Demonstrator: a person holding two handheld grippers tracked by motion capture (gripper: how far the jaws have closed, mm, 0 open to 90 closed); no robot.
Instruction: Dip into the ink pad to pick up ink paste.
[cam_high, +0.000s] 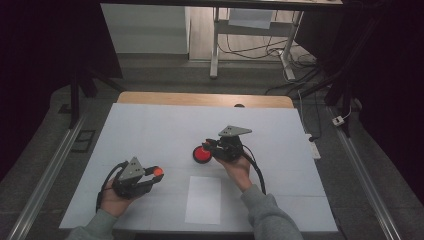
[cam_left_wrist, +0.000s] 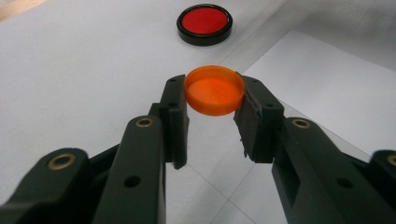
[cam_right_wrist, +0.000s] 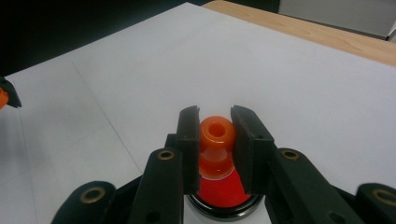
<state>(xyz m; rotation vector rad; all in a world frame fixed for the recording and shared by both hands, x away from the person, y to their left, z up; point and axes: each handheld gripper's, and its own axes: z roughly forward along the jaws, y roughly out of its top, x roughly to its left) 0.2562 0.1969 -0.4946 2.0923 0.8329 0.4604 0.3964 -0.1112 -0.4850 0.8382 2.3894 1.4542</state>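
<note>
both grippers clamped on orange parts

left gripper (cam_left_wrist: 212, 109) grips an orange cap (cam_left_wrist: 215, 90); right gripper (cam_right_wrist: 215, 140) pinches an orange knob (cam_right_wrist: 216, 133) over the red dish (cam_high: 202, 154), as its own view reveals.

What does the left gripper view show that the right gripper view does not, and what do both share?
Left gripper view alone: the left claw clamped on an orange cap, and a white sheet on the table. Right gripper view alone: the right claw shut on an orange knobbed piece, and the table's wooden edge. Both: the red disc in its black rim and the white tabletop.
</note>
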